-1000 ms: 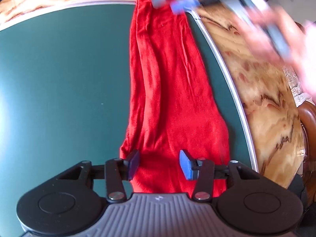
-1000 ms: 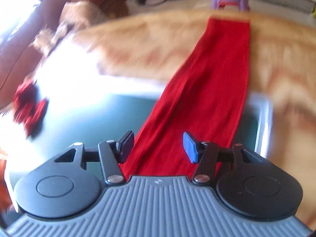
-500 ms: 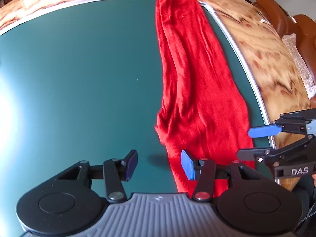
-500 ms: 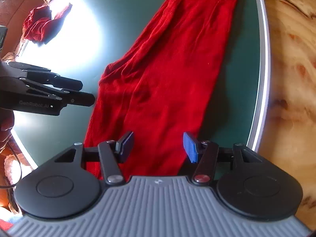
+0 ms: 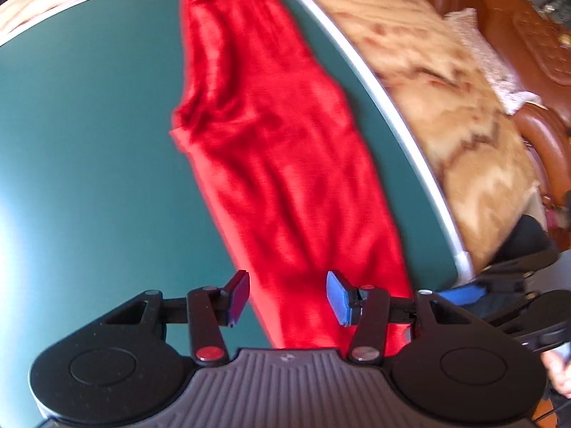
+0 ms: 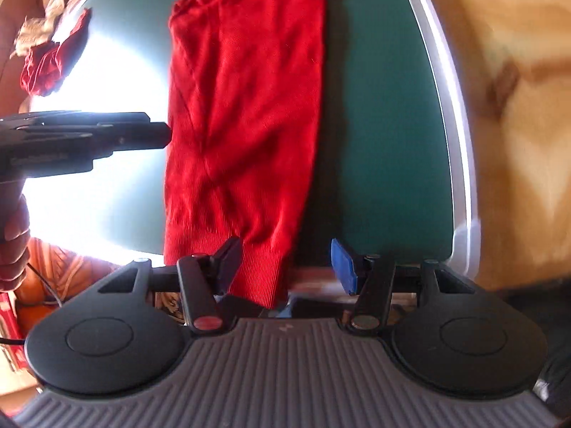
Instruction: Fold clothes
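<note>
A long red knit garment (image 5: 285, 164) lies as a narrow strip on the green mat (image 5: 89, 178), running away from me near the mat's right rim. My left gripper (image 5: 288, 297) hovers open over its near end, pads apart and off the cloth. My right gripper (image 6: 285, 265) is open above the ribbed hem (image 6: 257, 274), which hangs just over the mat's near edge; the hem sits by its left finger (image 6: 228, 265). In the left wrist view the right gripper (image 5: 471, 290) is close by at the right. In the right wrist view the left gripper (image 6: 157, 135) reaches in from the left to the garment's edge.
The mat has a silver rim (image 6: 460, 135) and rests on a marbled wooden tabletop (image 5: 446, 107). Another red cloth (image 6: 50, 67) lies at the mat's far left. Brown leather seats (image 5: 528, 35) stand beyond the table. A person's hand (image 6: 10, 232) holds the left gripper.
My right gripper has swept from the garment's far end down its length to the near hem. My left gripper has shifted sideways, so the cloth now lies between its fingers. Both stayed open.
</note>
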Demonstrator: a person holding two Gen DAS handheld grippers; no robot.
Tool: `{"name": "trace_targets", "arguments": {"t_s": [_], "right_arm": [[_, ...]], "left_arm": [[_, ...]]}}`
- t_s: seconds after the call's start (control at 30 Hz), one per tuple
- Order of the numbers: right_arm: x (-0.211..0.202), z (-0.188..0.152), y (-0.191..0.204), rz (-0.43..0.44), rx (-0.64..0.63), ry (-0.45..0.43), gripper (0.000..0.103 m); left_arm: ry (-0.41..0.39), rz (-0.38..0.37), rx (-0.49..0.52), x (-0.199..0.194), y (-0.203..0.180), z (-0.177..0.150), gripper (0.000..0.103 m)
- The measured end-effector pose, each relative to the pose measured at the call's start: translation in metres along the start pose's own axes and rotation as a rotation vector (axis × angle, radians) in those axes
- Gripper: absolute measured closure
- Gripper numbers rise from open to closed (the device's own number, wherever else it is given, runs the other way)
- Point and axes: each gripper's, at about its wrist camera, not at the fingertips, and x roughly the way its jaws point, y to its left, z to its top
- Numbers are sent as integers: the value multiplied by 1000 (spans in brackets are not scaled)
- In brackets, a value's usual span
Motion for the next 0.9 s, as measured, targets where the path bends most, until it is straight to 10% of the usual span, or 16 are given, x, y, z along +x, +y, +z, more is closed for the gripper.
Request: {"name": "trace_targets", "arguments": {"t_s": [0.3, 0.43, 0.9], "right_arm": [[0, -30, 22, 22, -62, -78, 41], [10, -30, 33, 14, -90, -77, 88], [-40, -9, -4, 368, 362, -94, 91]], "left_arm": [[20, -32, 225, -1, -25, -16, 44], [12, -49, 317, -8, -33, -32, 37], [-1, -15, 522, -15, -59, -78, 33]]}}
